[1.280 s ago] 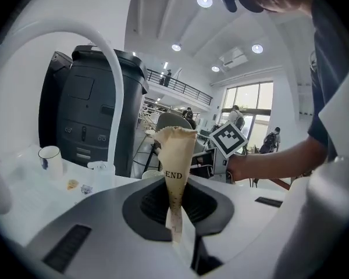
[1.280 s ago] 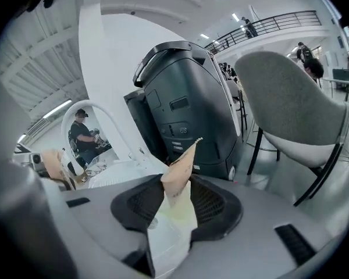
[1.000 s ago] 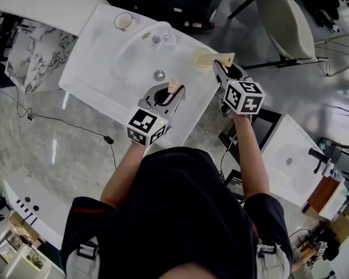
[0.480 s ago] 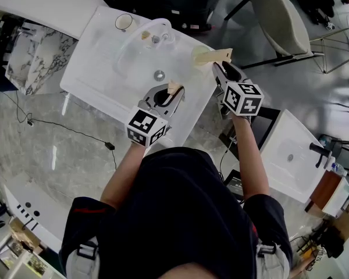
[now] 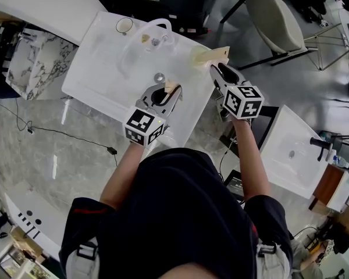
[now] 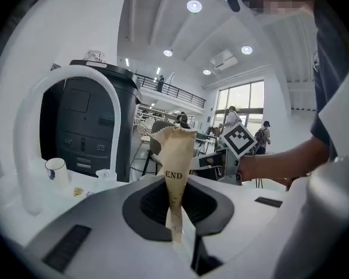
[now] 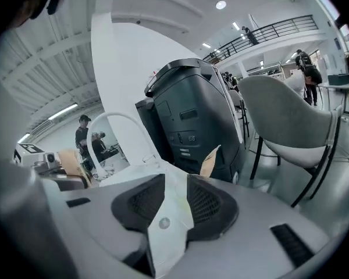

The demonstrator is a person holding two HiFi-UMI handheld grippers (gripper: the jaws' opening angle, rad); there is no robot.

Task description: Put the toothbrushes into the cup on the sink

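In the head view a white cup [image 5: 124,25] stands at the far left corner of the white sink [image 5: 99,68], beside the arched white faucet [image 5: 154,28]. My left gripper [image 5: 167,92] hovers over the sink's near edge, shut on a brown paper toothbrush packet [image 6: 175,156] printed END, which stands upright between the jaws. The cup [image 6: 56,168] shows low at the left in the left gripper view. My right gripper [image 5: 217,68], at the sink's right edge, is shut on a white toothbrush packet [image 7: 170,211] with a brown end [image 7: 209,160].
The drain [image 5: 159,77] lies in the basin ahead of the left gripper. A dark cabinet [image 7: 192,121] stands behind the sink, with a grey chair [image 5: 273,16] to its right. A second white sink [image 5: 294,153] sits low right. A black cable [image 5: 70,127] runs over the marble floor.
Both grippers have risen slightly with their packets, the right one a little more. Both grips look unchanged.
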